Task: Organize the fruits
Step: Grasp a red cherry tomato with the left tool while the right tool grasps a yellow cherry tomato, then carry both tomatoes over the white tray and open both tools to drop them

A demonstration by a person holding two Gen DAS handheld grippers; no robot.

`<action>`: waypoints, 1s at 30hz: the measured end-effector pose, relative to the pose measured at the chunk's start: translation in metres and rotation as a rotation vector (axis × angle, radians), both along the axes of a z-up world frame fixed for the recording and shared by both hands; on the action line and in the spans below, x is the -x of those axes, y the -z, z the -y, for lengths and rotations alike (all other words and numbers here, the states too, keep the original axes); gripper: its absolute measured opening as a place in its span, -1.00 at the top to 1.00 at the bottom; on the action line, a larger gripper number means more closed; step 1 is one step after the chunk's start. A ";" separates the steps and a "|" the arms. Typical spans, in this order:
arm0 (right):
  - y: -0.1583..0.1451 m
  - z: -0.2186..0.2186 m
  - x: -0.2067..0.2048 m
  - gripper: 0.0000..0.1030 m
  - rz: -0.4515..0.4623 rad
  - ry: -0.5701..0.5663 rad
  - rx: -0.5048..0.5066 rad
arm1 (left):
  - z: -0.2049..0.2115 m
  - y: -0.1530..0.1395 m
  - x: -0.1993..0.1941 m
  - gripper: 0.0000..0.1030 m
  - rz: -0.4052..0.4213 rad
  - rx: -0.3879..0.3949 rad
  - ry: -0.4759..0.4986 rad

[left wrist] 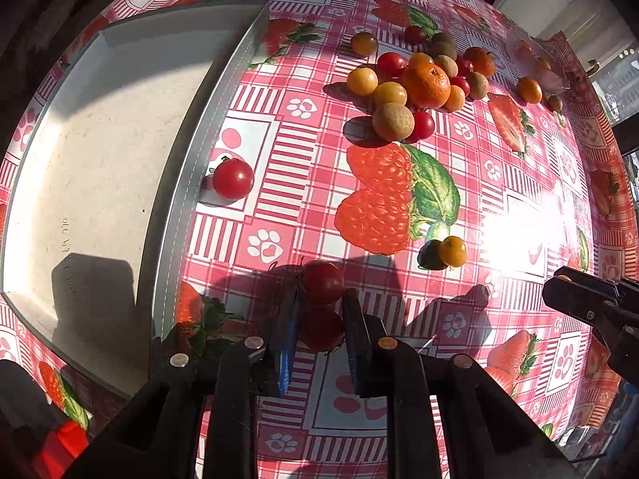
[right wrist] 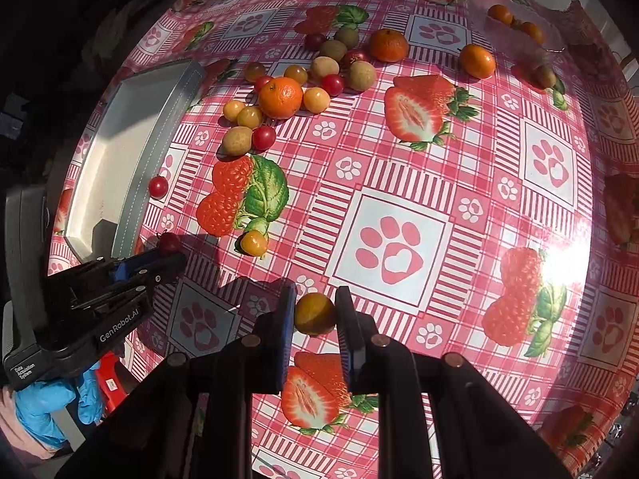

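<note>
A yellow cherry tomato (right wrist: 314,313) is clamped between the pads of the right gripper (right wrist: 315,315) above the strawberry-print tablecloth (right wrist: 479,151). At lower left, the left gripper (right wrist: 169,253) is seen closed on a red cherry tomato (right wrist: 169,242) beside the grey tray (right wrist: 159,127).

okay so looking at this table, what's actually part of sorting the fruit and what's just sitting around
Part of the job:
left gripper, shut on a red tomato
right gripper, shut on a yellow tomato
fruit pile
tray

Just lying about:
tablecloth
plastic bag
</note>
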State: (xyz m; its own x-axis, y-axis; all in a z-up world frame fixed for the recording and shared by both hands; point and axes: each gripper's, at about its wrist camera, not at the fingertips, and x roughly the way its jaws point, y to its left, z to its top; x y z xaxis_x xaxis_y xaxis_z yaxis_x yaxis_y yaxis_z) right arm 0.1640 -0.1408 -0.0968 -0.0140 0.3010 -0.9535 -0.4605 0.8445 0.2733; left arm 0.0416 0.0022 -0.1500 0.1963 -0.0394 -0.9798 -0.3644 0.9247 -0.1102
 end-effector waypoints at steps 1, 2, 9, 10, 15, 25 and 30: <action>0.001 0.001 0.001 0.58 -0.003 0.004 0.001 | 0.000 -0.001 0.000 0.56 0.021 -0.018 -0.005; 0.001 0.002 0.002 0.58 -0.005 0.006 0.002 | 0.001 -0.002 -0.001 0.55 0.024 -0.027 0.003; 0.007 0.005 0.009 0.58 -0.025 0.022 0.002 | -0.002 -0.002 -0.016 -0.38 0.006 -0.047 0.012; 0.007 0.005 0.009 0.58 -0.027 0.023 0.000 | -0.003 -0.005 -0.017 -0.43 0.018 -0.067 0.002; 0.007 0.009 0.009 0.58 -0.030 0.033 -0.007 | 0.000 -0.003 -0.030 0.33 0.014 -0.064 0.045; 0.000 0.014 0.002 0.58 -0.031 0.068 -0.046 | -0.007 -0.033 -0.014 0.59 0.064 0.019 0.041; -0.016 0.000 0.001 0.58 -0.011 0.033 -0.063 | -0.018 -0.061 -0.004 0.59 0.120 0.024 0.017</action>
State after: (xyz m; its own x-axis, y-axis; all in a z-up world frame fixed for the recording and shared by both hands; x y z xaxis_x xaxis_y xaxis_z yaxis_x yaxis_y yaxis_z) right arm 0.1631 -0.1408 -0.0808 -0.0134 0.3610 -0.9325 -0.4292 0.8402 0.3315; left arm 0.0452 0.0201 -0.0894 0.3114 -0.0664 -0.9479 -0.3315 0.9273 -0.1739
